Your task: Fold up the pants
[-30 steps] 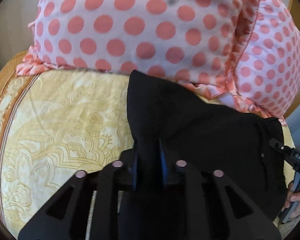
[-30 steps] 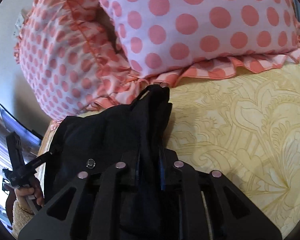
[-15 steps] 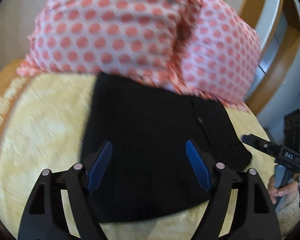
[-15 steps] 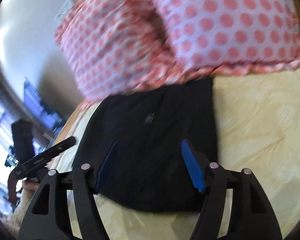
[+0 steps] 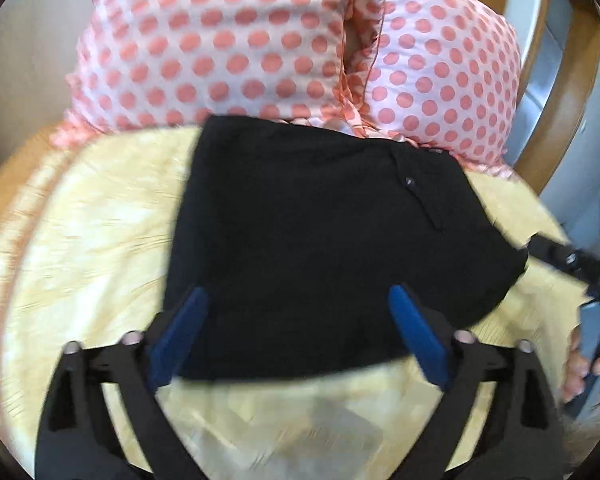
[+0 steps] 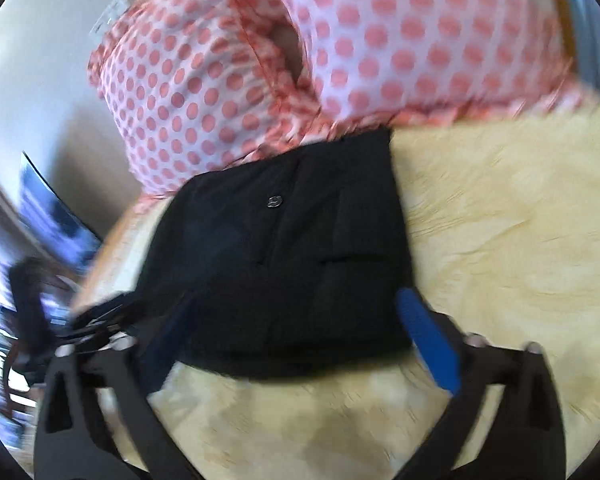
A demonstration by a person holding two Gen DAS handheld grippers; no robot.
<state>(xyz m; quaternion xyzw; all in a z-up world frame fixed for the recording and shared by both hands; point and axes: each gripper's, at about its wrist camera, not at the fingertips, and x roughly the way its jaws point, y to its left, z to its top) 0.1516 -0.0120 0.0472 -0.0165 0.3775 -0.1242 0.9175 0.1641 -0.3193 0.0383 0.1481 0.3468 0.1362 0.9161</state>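
My left gripper [image 5: 296, 322] hangs above the near edge of the pants [image 5: 332, 248], its blue-padded fingers [image 5: 180, 334] spread wide with nothing between them. My right gripper [image 6: 300, 328] does the same from the other side, fingers [image 6: 428, 340] wide apart and holding nothing.

The pants, black, lie folded into a compact, roughly square bundle on the yellow patterned bedspread [image 5: 80, 248]. In the right wrist view the bundle [image 6: 296, 256] sits flat, with a small metal button [image 6: 275, 200] showing on its upper face and a short slit of a pocket opening near the middle. In the left wrist view a seam with a small fastener [image 5: 410, 181] runs down the right part of the fabric.

The far edge of the bundle touches the ruffled trim of the two pink polka-dot pillows [image 5: 260, 48], which stand side by side behind it; the same pillows [image 6: 340, 52] fill the top of the right wrist view. The near edge lies on bare bedspread [image 6: 500, 240], just past my fingertips.

At the right margin of the left wrist view I see my other gripper [image 5: 572, 260], dark and blurred, with my right hand [image 5: 584, 364] wrapped on its handle beside the bundle's right corner. At the left margin of the right wrist view, a dark blurred shape [image 6: 32, 308] sits near the bundle's left corner; too smeared to read further. Both views carry motion blur.
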